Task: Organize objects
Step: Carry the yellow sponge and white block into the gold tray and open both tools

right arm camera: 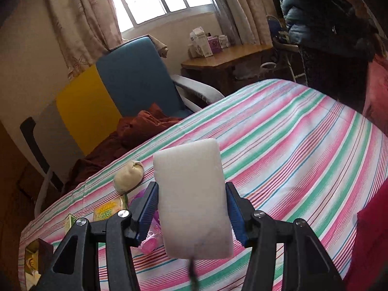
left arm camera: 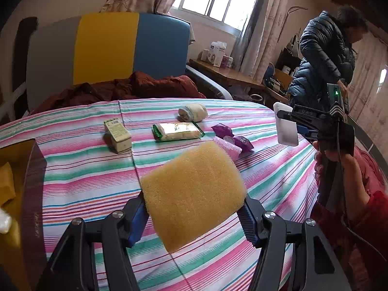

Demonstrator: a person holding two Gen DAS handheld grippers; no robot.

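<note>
Striped bedspread (left arm camera: 72, 181): two gripped sponges, five loose items

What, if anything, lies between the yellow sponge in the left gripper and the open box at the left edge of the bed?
Nothing visible does. The yellow sponge is held above the striped sheet, and only bare sheet separates it from the box.

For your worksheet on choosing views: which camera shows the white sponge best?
The right wrist view: the white sponge fills the centre, clamped in the right gripper. The left wrist view shows it small, near the right edge.
</note>
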